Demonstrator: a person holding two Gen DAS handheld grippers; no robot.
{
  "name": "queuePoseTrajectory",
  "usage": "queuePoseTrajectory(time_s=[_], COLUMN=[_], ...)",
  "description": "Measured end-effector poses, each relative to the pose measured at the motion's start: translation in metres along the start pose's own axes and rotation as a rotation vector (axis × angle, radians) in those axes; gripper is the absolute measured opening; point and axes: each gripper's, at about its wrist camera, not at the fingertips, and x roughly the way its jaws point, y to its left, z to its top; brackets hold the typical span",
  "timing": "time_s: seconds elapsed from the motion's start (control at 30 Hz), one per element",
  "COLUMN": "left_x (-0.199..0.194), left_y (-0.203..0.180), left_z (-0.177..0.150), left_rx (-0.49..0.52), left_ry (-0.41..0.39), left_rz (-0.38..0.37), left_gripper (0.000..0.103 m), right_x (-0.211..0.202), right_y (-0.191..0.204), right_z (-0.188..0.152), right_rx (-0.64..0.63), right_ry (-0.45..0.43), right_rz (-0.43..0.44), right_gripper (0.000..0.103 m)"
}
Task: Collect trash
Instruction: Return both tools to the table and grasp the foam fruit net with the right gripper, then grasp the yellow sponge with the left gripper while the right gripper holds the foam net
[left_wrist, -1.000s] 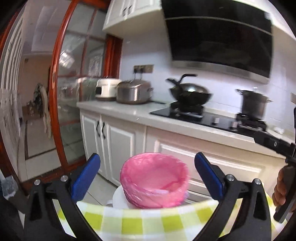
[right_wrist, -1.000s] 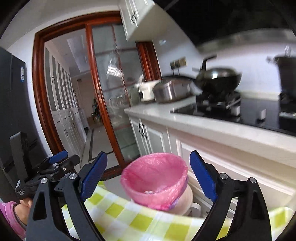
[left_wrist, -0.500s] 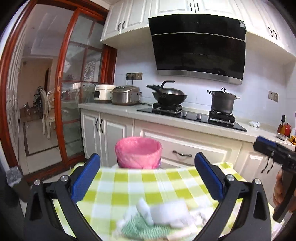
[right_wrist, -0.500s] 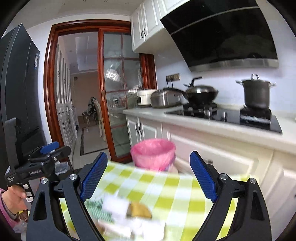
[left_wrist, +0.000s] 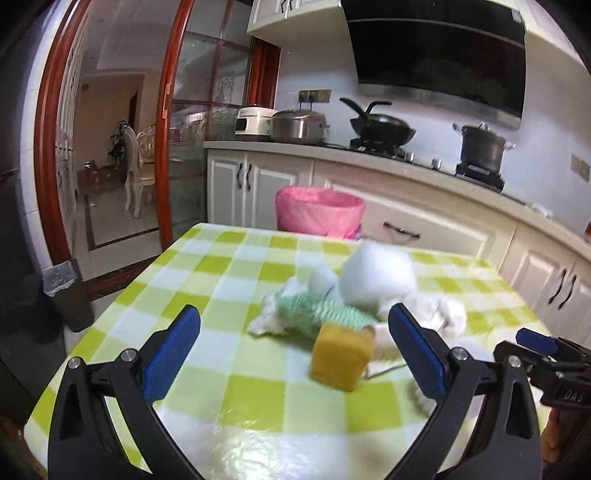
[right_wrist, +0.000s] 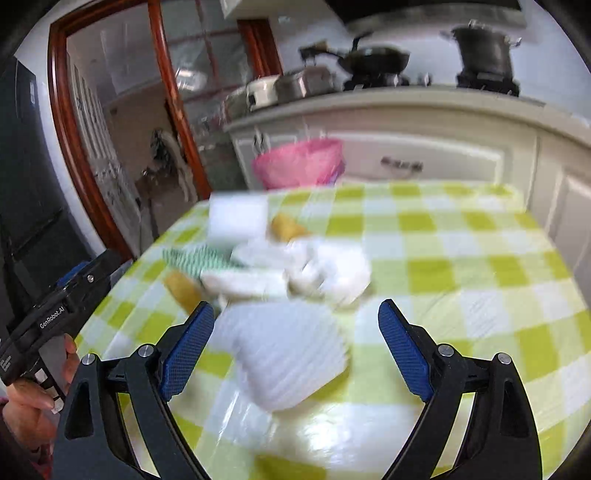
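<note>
Tipping down: both cameras now look onto the trash pile, where a second ago they faced only the pink-lined bin
Meaning for the task: judged from this, a drop at the bin is over and the next pick-up is being lined up
Left gripper (left_wrist: 293, 345): jaws wide, nothing between them, hovering over the near edge of the counter (left_wrist: 221, 273) with its green-checked cloth
Right gripper (right_wrist: 297, 345): jaws wide too, empty, with a white ribbed wrapper (right_wrist: 288, 354) lying flat between and just beyond the fingertips
Trash pile: a yellow block (left_wrist: 341, 356) sits nearest the left gripper, touching a green-striped wrapper (left_wrist: 317, 312); a white foam lump (left_wrist: 376, 277) and crumpled white tissue (left_wrist: 443, 310) lie behind them, all around the middle of the counter
Bin: the pink-lined bin (left_wrist: 319, 214) stands on the floor just past the far edge, well apart from the pile
Against the earlier frames: the bin filled the space between the jaws then; half a second ago the pile only just showed at the bottom of the view; now it sits centred and close
Blur: the right view is smeared, so small items are hard to separate
Next move, as a guess: closing on the ribbed wrapper or the yellow block
</note>
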Motion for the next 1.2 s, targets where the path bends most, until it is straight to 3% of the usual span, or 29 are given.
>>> queuePoseTrajectory(time_s=[0.37,0.5,0.8,1.03,1.2], left_x=[0.021,0.028,0.040,0.057,0.078], left_y=[0.012,0.011,0.003,-0.021,-0.038], left_z=[-0.014,-0.014,-0.013,-0.016,-0.017], left_rx=[0.041,0.036,0.039,0.078,0.098], left_ry=[0.058,0.076,0.098,0.154,0.217], left_rz=[-0.023,-0.043,-0.051,-0.070,-0.097], left_gripper=[0.098,0.098,0.098,0.098,0.088], right_x=[0.054,0.065,0.053,0.029,0.015], right_y=[0.006,0.010,0.012,-0.013,-0.023], right_z=[-0.003,-0.004,0.000,0.012,0.019], right_rx=[0.075,0.063,0.014,0.067,0.073], right_ry=[0.147,0.179,0.121,0.048,0.007], right_rz=[-0.038,-0.019,0.009,0.002,0.000], right_gripper=[0.084,0.080,0.048,0.047,0.047])
